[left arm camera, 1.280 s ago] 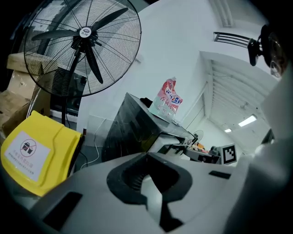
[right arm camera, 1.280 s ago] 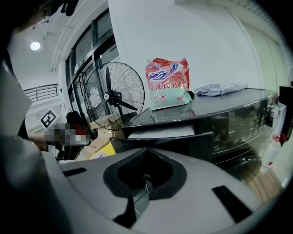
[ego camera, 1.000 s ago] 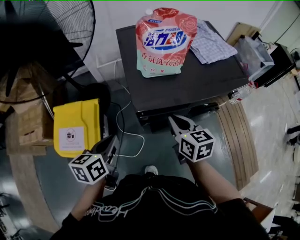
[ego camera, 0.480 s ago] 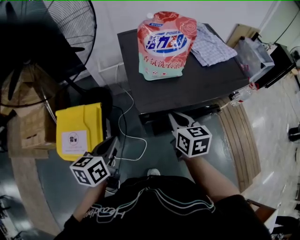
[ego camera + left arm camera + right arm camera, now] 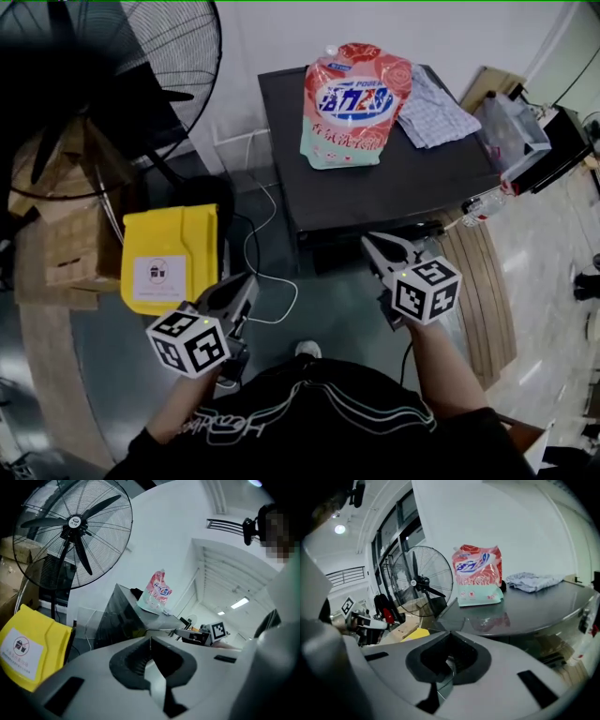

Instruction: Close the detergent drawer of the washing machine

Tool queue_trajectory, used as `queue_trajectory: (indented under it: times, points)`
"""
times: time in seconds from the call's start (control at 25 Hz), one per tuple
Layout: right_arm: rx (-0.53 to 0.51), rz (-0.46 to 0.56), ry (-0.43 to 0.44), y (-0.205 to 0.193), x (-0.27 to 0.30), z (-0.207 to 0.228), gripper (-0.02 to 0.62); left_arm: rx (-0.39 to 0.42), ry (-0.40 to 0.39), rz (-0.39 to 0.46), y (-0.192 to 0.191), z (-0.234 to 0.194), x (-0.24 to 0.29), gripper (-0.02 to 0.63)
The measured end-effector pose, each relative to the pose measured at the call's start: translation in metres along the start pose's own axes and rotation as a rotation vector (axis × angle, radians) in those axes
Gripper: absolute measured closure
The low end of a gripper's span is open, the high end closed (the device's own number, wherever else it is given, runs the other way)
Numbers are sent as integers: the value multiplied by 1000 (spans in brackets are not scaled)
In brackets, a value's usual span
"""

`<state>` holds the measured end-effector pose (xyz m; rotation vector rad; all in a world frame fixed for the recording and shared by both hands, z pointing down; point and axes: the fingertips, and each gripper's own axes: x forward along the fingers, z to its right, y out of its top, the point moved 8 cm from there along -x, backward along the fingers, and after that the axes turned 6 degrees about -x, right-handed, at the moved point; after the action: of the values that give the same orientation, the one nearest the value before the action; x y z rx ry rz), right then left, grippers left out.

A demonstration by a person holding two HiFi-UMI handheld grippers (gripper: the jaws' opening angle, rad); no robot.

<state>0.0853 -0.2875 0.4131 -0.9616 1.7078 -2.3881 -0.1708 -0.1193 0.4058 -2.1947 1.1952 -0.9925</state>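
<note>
Two grippers are hanging low in front of the washing machine [image 5: 375, 183], and both are carrying nothing: the left gripper [image 5: 242, 286] is showing its fingers pressed together at the tips, and the right gripper [image 5: 377, 247] is doing the same. The right one is pointing at the machine's front, just beside a dark strip under the top's front edge [image 5: 356, 236], which is probably the detergent drawer, though whether it is standing out or already home cannot be told from here. The left gripper is idling well apart, near a yellow bag [image 5: 169, 262] on the floor. A push landing off-centre with those narrow closed tips is risking a skewed, jammed drawer or a slip off its face, and a hard shove is likely to rock the upright detergent pouch [image 5: 353, 103] beside the cloth [image 5: 439, 111].
</note>
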Motion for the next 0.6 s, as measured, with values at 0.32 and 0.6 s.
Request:
queue_trajectory:
  times: [0.32, 0.6]
  points:
    - [-66, 172, 190, 47, -66, -102, 569, 162, -164, 27, 14, 67, -46, 575]
    - [-130, 253, 302, 67, -94, -174, 569, 243, -198, 81, 10, 98, -98, 575]
